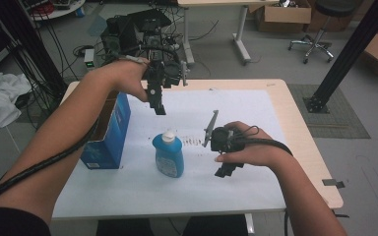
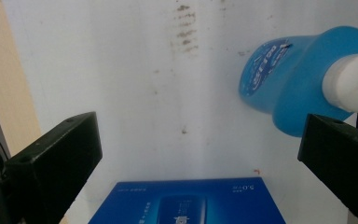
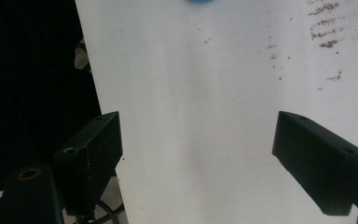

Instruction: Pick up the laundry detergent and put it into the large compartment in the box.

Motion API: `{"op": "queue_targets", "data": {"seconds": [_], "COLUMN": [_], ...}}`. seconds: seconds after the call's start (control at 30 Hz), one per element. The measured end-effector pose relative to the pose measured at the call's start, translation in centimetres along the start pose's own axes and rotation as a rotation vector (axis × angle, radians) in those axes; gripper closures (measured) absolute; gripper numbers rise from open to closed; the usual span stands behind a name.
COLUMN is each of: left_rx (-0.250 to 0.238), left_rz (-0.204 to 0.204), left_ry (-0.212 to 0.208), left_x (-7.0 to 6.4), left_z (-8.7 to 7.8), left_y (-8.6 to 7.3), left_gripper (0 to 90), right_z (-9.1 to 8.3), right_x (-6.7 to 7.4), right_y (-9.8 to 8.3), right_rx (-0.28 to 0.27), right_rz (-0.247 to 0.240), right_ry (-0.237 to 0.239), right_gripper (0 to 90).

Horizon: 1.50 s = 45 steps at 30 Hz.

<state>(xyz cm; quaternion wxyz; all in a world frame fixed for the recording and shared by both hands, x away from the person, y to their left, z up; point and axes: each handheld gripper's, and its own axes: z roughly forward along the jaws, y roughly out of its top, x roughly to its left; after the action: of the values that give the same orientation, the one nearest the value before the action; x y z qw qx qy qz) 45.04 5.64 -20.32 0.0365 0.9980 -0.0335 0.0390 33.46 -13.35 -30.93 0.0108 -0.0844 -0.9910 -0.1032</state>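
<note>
The person holds the left gripper high above the far-left part of the white mat, pointing down. In the left gripper view its two black jaws stand wide apart and nothing is between them. Below them I see the blue box and, further off, the blue bottle with its white cap.

In the high view the bottle stands upright near the middle of the mat, just beside the open blue box, which sits at the left edge. I cannot tell whether the two touch.

The right gripper rests low, near the mat, to the right of the bottle and apart from it. In the right gripper view its jaws are also spread wide and hold nothing; there is bare mat with some brown stains in front of them.

I judge that the work is at the approach step: both tools are empty and the bottle is not yet taken. The next move probably calls for lowering one gripper to the bottle, with the jaws on both sides of its body or neck, and then closing firmly. The bottle looks smooth and rounded, so a grip placed off centre could let it slip or tip over
</note>
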Motion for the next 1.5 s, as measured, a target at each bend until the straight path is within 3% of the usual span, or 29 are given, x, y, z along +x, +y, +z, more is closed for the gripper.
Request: {"op": "queue_targets", "data": {"seconds": [0.37,0.8,1.5], "left_rx": [0.003,0.012,0.017], "left_rz": [0.014,0.032,0.07], "left_ry": [0.016,0.02,0.009], "left_x": [-0.7,-2.5,-5.8], "left_z": [-0.9,-2.4,-2.4], "left_y": [0.0,0.1,0.3], "left_gripper": [0.1,0.1,0.1], "right_z": [-0.5,-0.5,-0.6], "right_x": [0.4,0.4,0.9], "right_y": [0.1,0.0,-0.3], "right_rx": [-0.005,0.0,-0.003], "right_rz": [-0.002,-0.01,-0.019], "right_ry": [-0.01,-0.02,-0.026], "right_gripper": [15.9,15.9,15.9]}}
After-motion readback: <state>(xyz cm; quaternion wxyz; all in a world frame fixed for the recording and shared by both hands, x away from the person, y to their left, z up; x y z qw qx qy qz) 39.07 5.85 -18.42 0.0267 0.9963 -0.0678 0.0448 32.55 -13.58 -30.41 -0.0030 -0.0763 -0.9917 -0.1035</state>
